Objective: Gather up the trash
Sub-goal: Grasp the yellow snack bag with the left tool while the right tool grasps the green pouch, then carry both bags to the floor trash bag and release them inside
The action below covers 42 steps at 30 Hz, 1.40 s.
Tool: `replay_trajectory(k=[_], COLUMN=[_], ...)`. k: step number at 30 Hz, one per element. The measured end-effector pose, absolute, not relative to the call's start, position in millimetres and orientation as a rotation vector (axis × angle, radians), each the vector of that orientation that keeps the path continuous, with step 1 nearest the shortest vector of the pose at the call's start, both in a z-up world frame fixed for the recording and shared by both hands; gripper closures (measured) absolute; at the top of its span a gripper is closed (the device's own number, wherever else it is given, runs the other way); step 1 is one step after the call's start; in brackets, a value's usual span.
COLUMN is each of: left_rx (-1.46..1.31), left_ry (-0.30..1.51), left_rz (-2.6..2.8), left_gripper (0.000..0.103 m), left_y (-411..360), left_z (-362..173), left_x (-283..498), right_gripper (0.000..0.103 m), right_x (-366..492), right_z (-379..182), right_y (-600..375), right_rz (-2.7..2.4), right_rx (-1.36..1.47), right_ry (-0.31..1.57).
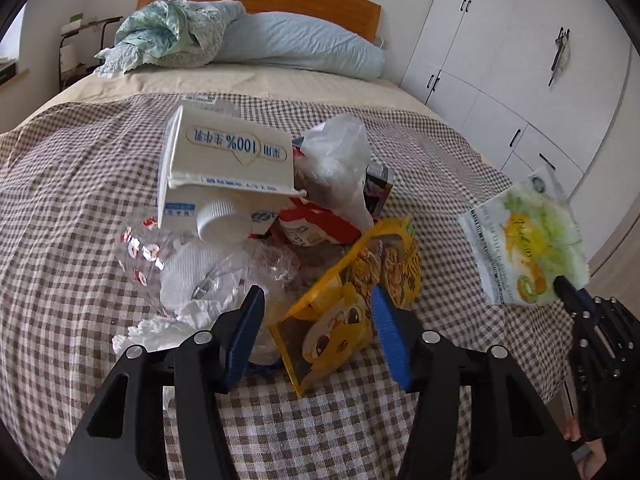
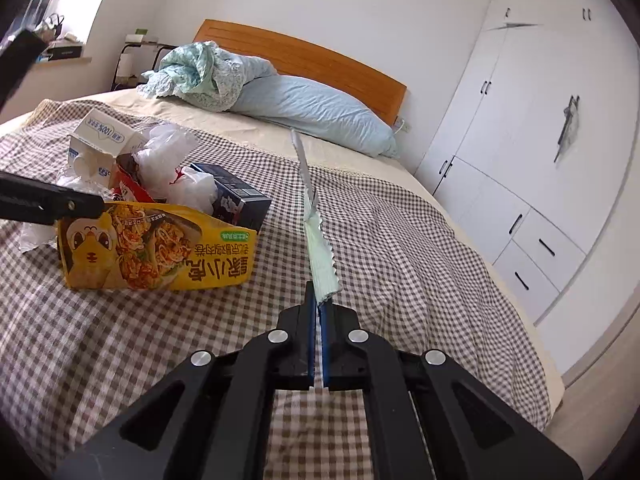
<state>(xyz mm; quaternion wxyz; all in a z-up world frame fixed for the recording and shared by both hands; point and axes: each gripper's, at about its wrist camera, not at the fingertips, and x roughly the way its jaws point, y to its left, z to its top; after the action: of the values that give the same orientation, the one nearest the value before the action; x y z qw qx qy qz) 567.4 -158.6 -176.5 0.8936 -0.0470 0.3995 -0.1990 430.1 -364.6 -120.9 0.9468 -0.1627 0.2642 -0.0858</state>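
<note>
A heap of trash lies on the checked blanket: a white milk carton with a round cap, a white plastic bag, a red packet, a dark box, crumpled tissue and a yellow snack bag. My left gripper is open around the near end of the yellow snack bag, which stands between its blue pads. Off to the right, above the blanket, my right gripper is shut on a green and white wrapper. The wrapper hangs flat from its tip.
Pale blue pillow and a bundled quilt lie by the wooden headboard. White wardrobes line the right wall past the bed's right edge. A small rack stands at the far left. A hand shows at the bottom right.
</note>
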Motion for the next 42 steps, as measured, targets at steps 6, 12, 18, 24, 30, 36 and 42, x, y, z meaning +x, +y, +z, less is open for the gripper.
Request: replay_trajectory(k=[6, 12, 18, 24, 30, 36, 42], left_rx=[-0.04, 0.037, 0.06, 0.066, 0.01, 0.023, 0.084], left_ry=[0.79, 0.721, 0.655, 0.644, 0.691, 0.753, 0.876], left_rz=[-0.485, -0.503, -0.567, -0.595, -0.624, -0.731, -0.81], left_gripper=[0.068, 0.103, 0.103, 0.103, 0.103, 0.103, 0.103], left_y=[-166, -176, -188, -200, -207, -234, -264], left_z=[-183, -172, -132, -110, -94, -99, -126], left_x=[545, 529, 486, 444, 398, 333, 280], right_gripper=[0.101, 0.101, 0.101, 0.101, 0.103, 0.103, 0.103], right_x=[376, 351, 340, 330, 288, 215, 143], right_z=[-122, -130, -118, -109, -82, -71, -101], right_y=[-386, -398, -399, -395, -404, -434, -453], right_rz=[-0.221, -0.245, -0.204, -0.234, -0.277, -0.354, -0.412], right_rx=[-0.181, -0.125, -0.117, -0.195, -0.176, -0.154, -0.109], right_ry=[0.551, 0.585, 0.588, 0.625, 0.633, 0.66, 0.773])
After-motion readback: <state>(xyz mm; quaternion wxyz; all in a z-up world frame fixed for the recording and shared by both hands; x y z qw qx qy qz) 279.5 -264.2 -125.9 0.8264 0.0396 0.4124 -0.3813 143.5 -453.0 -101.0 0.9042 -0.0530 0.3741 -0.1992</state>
